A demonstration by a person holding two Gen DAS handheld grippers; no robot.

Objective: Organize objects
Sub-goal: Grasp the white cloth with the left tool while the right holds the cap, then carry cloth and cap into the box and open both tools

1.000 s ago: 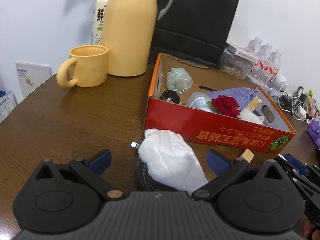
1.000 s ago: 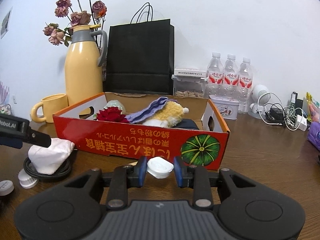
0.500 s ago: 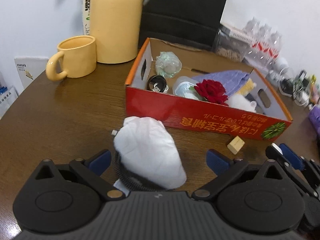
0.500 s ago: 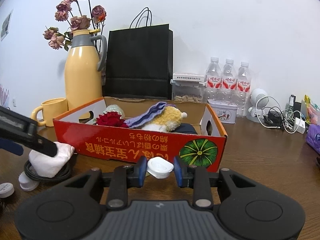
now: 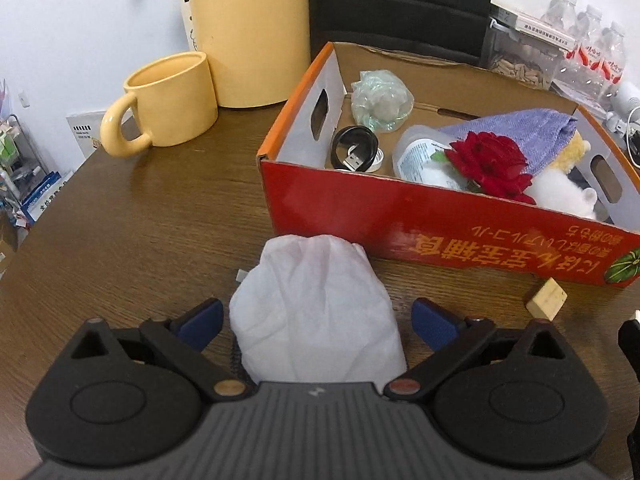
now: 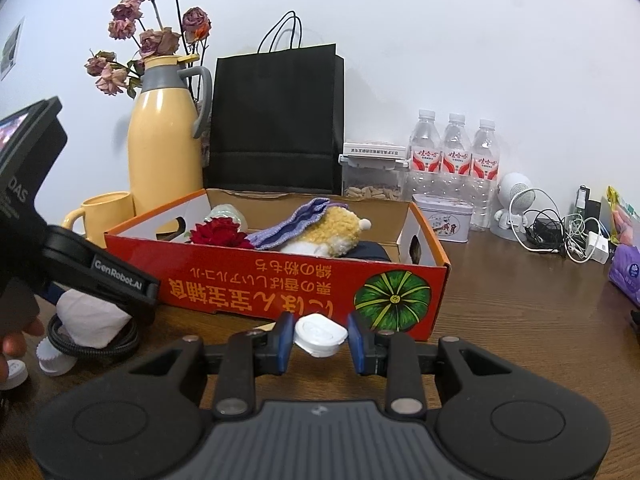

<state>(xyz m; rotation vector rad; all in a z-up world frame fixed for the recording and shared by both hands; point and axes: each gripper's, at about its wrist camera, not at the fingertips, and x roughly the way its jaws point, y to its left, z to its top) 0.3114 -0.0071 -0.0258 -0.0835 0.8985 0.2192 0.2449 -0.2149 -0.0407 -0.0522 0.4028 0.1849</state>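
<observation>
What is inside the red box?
In the red box: a coiled USB cable, a wrapped bundle, a plastic bottle, a red rose, a purple cloth and a plush toy. Anything beneath them is covered.

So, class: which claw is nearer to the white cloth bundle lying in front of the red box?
Left. The left claw straddles the white cloth bundle, its jaws just closing, not yet touching. The right claw, shut on a small white case, sits farther along the red box.
</observation>
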